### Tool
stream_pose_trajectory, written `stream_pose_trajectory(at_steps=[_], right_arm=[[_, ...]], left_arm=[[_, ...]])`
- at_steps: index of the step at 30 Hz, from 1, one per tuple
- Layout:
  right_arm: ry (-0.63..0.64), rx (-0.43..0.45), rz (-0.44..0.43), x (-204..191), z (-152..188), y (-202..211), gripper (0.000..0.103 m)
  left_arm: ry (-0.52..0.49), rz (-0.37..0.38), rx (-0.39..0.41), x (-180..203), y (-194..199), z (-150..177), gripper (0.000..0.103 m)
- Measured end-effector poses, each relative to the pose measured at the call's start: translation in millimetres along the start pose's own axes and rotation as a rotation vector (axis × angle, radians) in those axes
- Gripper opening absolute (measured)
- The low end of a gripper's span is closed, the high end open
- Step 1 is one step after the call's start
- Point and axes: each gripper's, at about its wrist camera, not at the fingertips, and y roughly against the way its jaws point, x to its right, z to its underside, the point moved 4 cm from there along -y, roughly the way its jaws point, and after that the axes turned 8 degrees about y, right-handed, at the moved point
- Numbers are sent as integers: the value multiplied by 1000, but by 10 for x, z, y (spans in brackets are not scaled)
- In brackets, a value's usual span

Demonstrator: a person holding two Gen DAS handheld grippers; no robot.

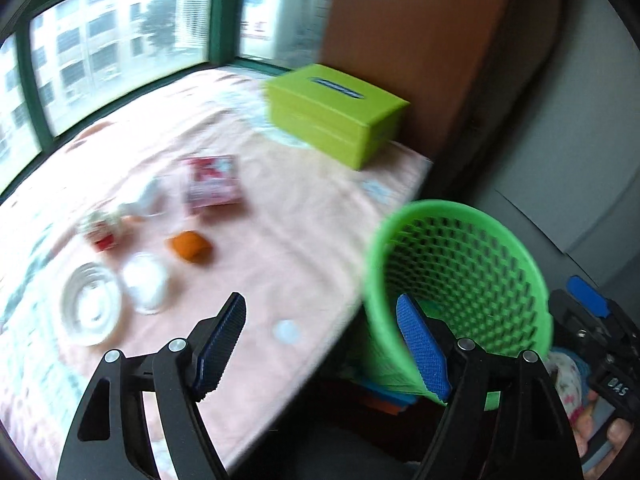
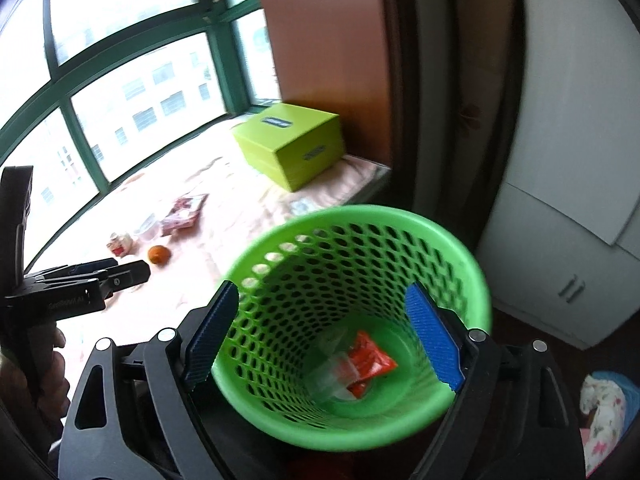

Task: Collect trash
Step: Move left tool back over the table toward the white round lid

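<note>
Home bedroom: bay window [image 1: 120, 44], pink bedsheet [image 1: 304, 216], white wardrobe [image 2: 560, 200], tissue box [image 1: 336, 114].

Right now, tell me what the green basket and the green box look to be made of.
Green basket: likely moulded plastic, fairly matt; uniform colour, smooth rolled rim, regular perforations. Green box: smooth, rigid, sharp-edged, slightly glossy; plastic or coated card, can't tell.

Left gripper [image 1: 320, 344] of black plastic arms with silver screws [image 1: 177, 345], ribbed blue pads [image 1: 424, 354] on its fingers, right gripper [image 2: 322, 334] built alike with blue pads at 3 o'clock, faint white lettering [image 2: 66, 302] on the black handle
</note>
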Motion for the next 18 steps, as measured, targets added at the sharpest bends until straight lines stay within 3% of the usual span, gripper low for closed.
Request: stream_pose_trajectory(at_steps=[10,18], right_arm=[[100,10,-91,-558,-262,-200,89],[122,-22,-164,-910,-356,-425,90]], left_arm=[[175,-163,25,-1165,61,-50,85],[242,-261,-29,-1889,-127,83,88]])
